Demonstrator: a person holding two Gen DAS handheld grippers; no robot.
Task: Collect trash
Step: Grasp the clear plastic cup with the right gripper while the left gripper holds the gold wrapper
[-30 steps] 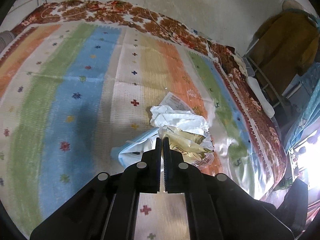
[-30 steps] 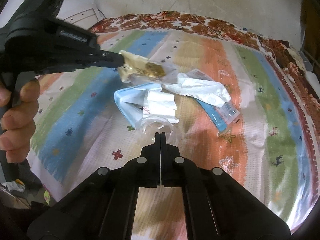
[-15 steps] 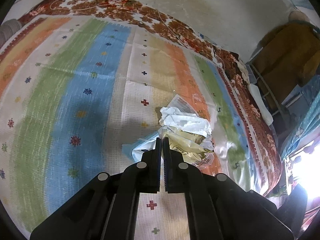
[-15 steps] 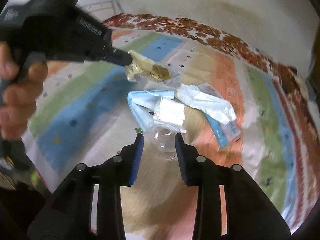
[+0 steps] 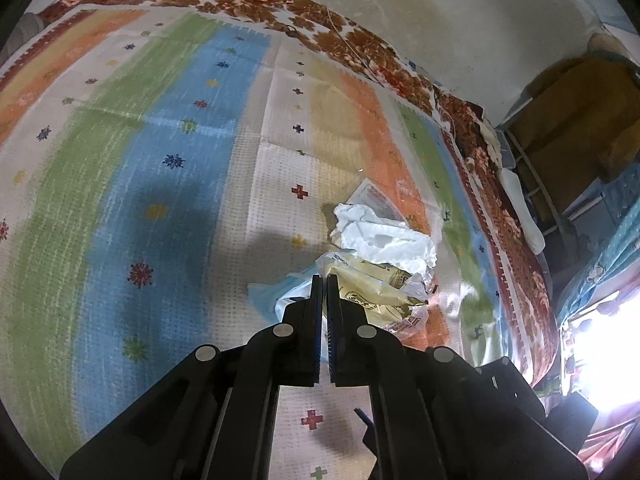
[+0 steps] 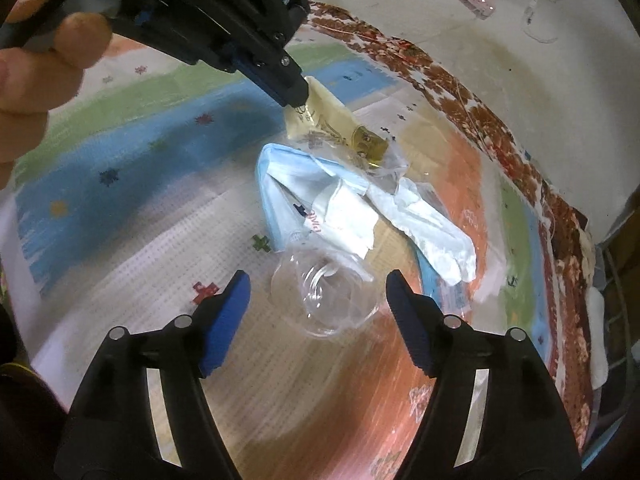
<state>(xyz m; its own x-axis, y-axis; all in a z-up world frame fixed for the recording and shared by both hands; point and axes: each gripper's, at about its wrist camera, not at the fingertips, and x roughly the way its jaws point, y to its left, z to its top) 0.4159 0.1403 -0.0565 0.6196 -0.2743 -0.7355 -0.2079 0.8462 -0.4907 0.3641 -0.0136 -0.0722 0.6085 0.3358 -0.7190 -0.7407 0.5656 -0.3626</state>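
**Trash pile on the striped mat, right fingers spread at the cup**

At the left of the right wrist view, a hand (image 6: 36, 68) holds the left gripper (image 6: 298, 98); its fingers are clamped on a corner of the cream-and-gold wrapper (image 6: 328, 124), which hangs just above the pile. In the left wrist view the same wrapper (image 5: 372, 288) sits pinched between the closed fingers.

Below it on the striped mat (image 6: 120, 168) lies a light-blue plastic bag (image 6: 280, 196) with a white paper (image 6: 348, 220) on top. To the right a crumpled white tissue (image 6: 432, 232) overlaps a flat printed packet (image 6: 444, 292).

The clear plastic cup (image 6: 324, 296) lies on its side — mouth toward the camera, nothing visible inside, touching the bag's edge. It sits between the spread blue-padded fingers of the right gripper (image 6: 318, 284), which do not touch it.

A second ago those fingers were pressed together short of the cup; they have just been opening and now flank it. The left gripper's hold on the wrapper is unchanged.
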